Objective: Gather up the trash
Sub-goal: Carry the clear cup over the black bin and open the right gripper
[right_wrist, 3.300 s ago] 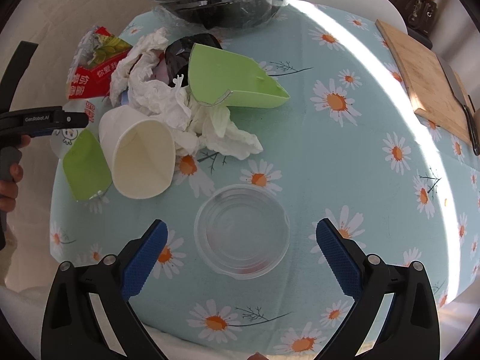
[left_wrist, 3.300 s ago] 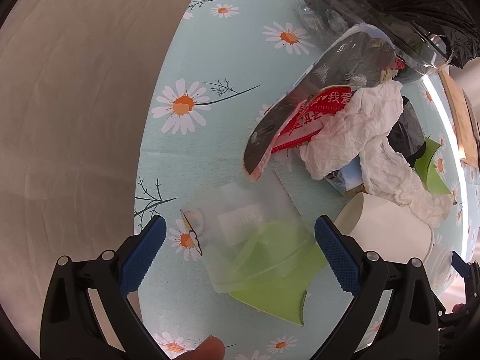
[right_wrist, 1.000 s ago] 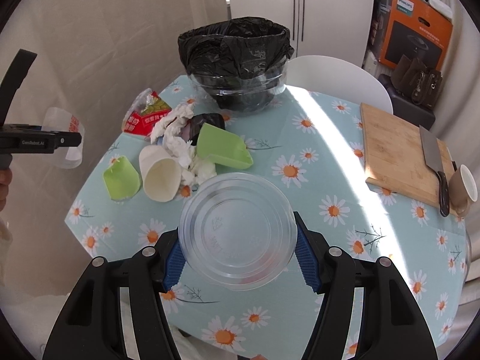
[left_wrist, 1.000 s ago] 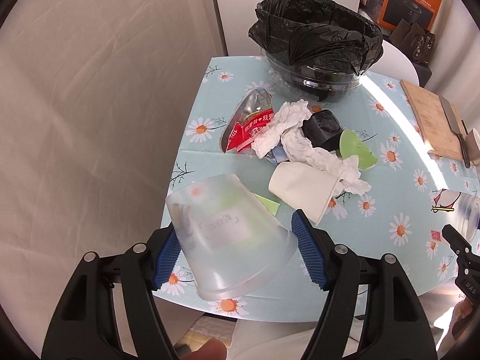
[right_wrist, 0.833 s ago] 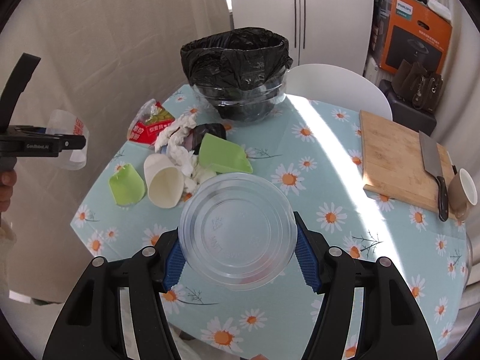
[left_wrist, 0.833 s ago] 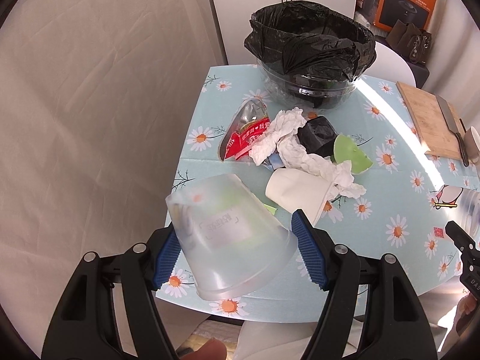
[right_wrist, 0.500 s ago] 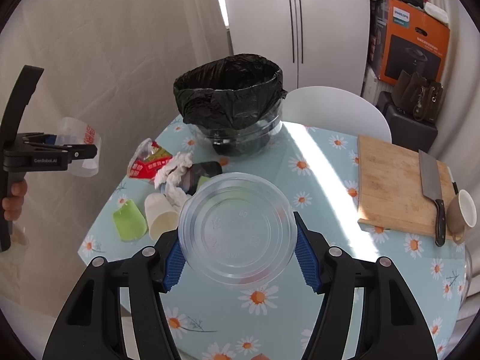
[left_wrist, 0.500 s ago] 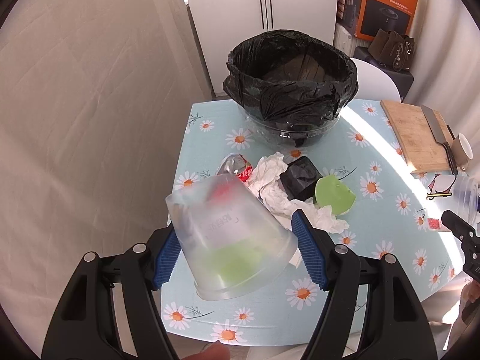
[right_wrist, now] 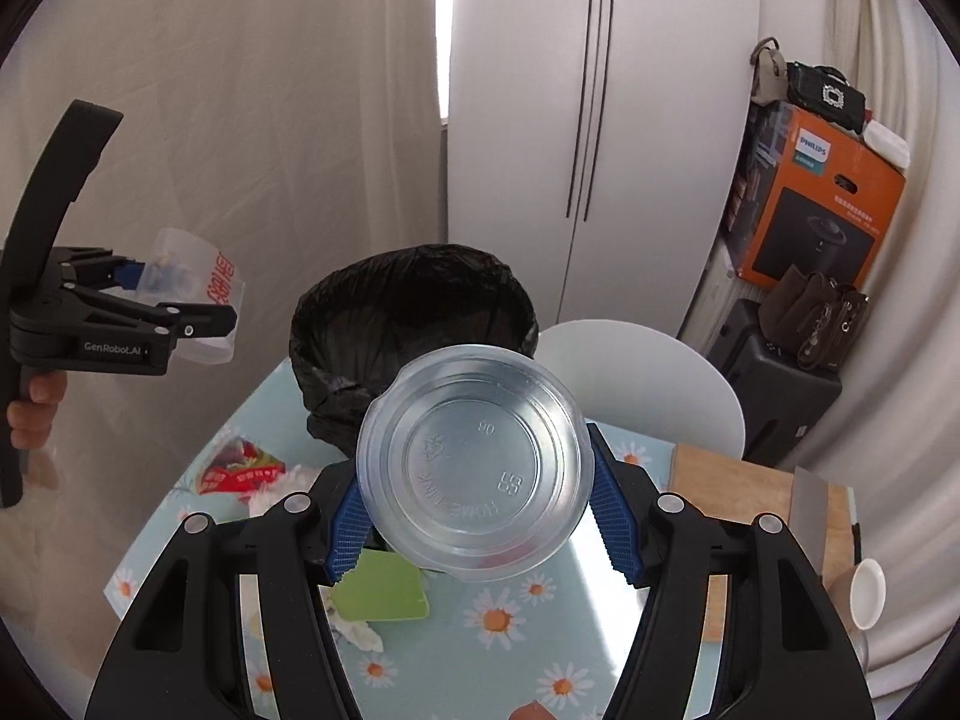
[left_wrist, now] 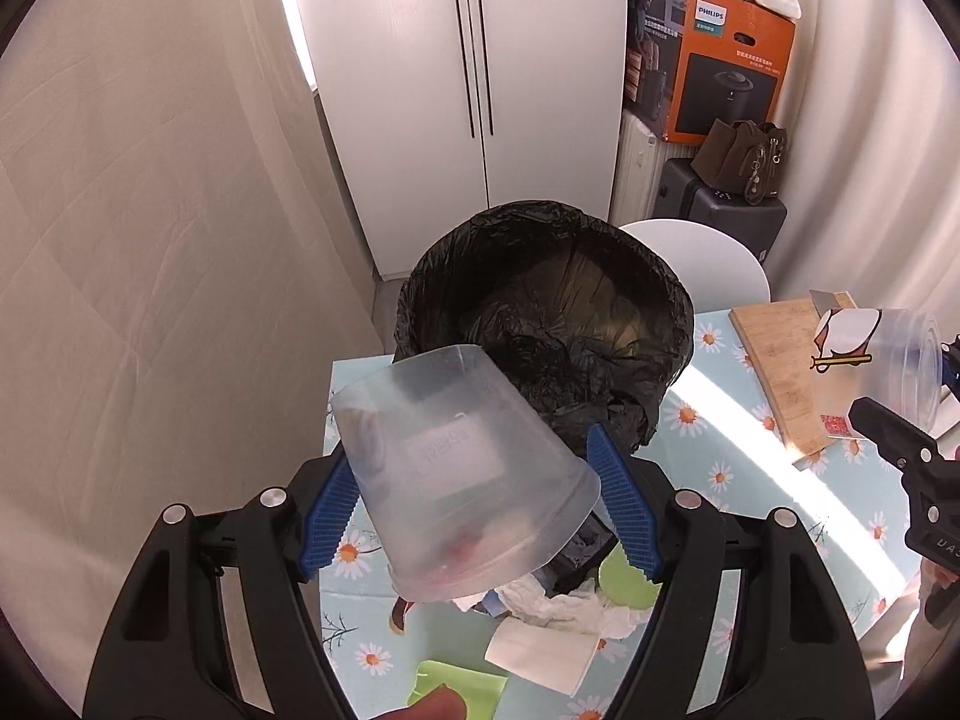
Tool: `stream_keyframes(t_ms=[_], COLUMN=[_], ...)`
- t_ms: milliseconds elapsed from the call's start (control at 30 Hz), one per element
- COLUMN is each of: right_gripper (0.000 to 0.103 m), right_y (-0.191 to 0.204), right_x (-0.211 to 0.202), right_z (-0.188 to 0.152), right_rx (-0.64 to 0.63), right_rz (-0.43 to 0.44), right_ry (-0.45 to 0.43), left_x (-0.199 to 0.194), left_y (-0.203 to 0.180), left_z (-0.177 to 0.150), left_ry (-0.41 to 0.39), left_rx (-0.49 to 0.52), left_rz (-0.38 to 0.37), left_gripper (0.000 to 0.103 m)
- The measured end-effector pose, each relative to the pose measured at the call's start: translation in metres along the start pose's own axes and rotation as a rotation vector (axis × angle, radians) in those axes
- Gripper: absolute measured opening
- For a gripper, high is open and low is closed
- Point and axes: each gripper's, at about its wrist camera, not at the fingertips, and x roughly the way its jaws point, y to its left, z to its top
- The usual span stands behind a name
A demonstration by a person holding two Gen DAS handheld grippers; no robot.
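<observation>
Step in hand, as judged: carrying two clear containers to the bin (left_wrist: pixel 543 300) for disposal. The bin, lined with a black bag, stands at the far end of the desk (right_wrist: pixel 528 618) and serves as the reference point.

Left gripper (left_wrist: pixel 477 507): its blue fingers (left_wrist: pixel 624 510) grasp a frosted plastic cup (left_wrist: pixel 462 474), tilted with its mouth toward the camera. The jaws have just been opening slightly, yet the cup sits between the pads and looks held. The cup is raised on the near side of the bin, overlapping its near rim in the left wrist view.

Right gripper (right_wrist: pixel 474 516): its fingers (right_wrist: pixel 612 525) clench a clear round container (right_wrist: pixel 471 468), base toward the camera. It too hangs on the near side of the bin, slightly to the right of the opening.

Remaining trash lies on the desk on the near side of the bin: crumpled tissue (left_wrist: pixel 558 603), a white paper cup (left_wrist: pixel 540 654), green pieces (right_wrist: pixel 384 594), a red wrapper (right_wrist: pixel 240 474).

Recommendations:
- Bring each container fully over the bag's opening before letting go; the near rim is the likely snag.
- Release one at a time, so the two grippers do not meet above the bin.
- Both items are light and slick; a loose grip could drop them short onto the desk.
- Keep clear of the cutting board (left_wrist: pixel 786 372) to the right of the bin.
</observation>
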Motion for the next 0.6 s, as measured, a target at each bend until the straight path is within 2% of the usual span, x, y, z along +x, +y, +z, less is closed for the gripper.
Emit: stream_keyframes(t_ms=[167,300,600], right_gripper=[0.059,0.059,0.059], right_y=[0.002,0.004,0.02], right_x=[0.028,0.057,0.121], right_z=[0.034,0.054,0.074], right_rx=[-0.018,-0.012,-0.04], right_rz=[0.003,0.049,0.085], right_ry=[-0.021,-0.006,0.05], left_x=[0.028,0.052,0.112], left_y=[0.005,0.01,0.023], left_z=[0.024,0.037,0.056], left_ry=[-0.007,-0.003,0.02], left_rx=[0.003,0.018,0.025], left_rz=[-0.036,-0.062,-0.067], left_gripper=[0.073,0.073,0.073])
